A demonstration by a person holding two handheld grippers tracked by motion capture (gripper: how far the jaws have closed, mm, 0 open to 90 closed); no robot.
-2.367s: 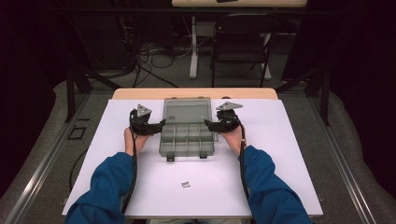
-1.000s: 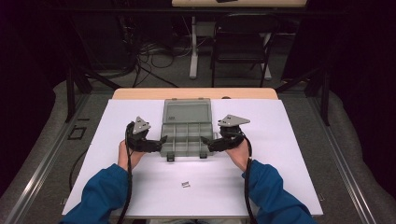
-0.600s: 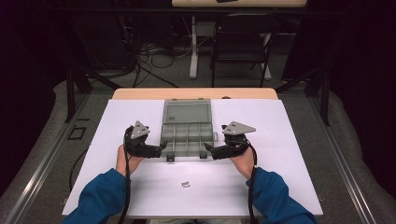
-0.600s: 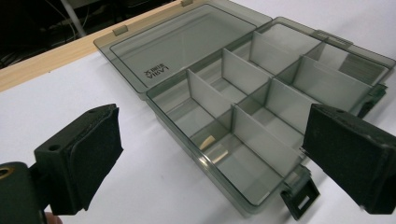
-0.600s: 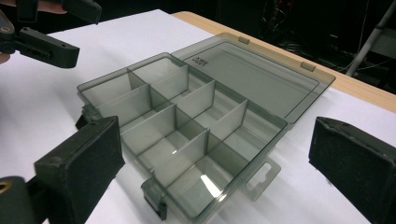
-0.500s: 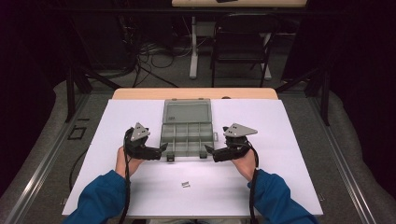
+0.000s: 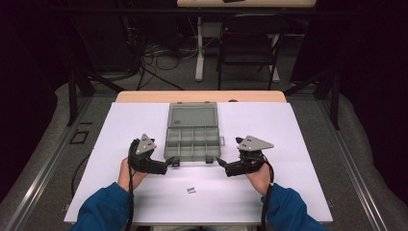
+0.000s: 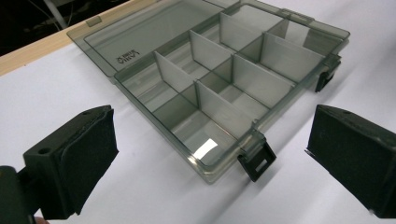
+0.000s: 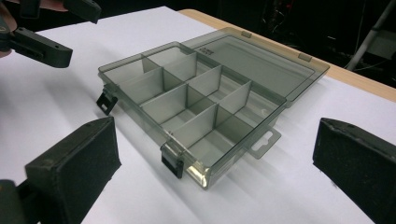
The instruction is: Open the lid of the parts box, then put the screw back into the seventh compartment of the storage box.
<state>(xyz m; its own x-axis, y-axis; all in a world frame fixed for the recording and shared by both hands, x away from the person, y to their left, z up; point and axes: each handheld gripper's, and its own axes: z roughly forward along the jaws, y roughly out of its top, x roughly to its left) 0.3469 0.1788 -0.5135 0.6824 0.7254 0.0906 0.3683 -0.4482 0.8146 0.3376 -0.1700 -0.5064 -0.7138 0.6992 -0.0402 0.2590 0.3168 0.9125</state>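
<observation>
A smoke-grey plastic organiser box (image 7: 192, 142) lies open in the middle of the white table, its lid (image 7: 193, 115) flat at the far side and its compartments empty. My left gripper (image 7: 162, 169) rests near the box's front left corner, and its jaws have just been opening with nothing between them. In the left gripper view the gripper (image 8: 212, 156) faces a black latch (image 8: 256, 161). My right gripper (image 7: 223, 166) sits open off the front right corner. The right gripper view has that gripper (image 9: 215, 161) facing the box (image 9: 196, 107), with the left gripper (image 9: 42, 44) beyond.
A small dark item (image 7: 191, 190) lies on the white table (image 7: 298, 159) in front of the box, between my hands. A wooden strip (image 7: 144, 96) runs along the far edge. A chair (image 7: 248, 45) and cables stand on the floor behind.
Both hands have drawn back toward the person, from the box's sides to just off its front corners. The box has stayed where it was.
</observation>
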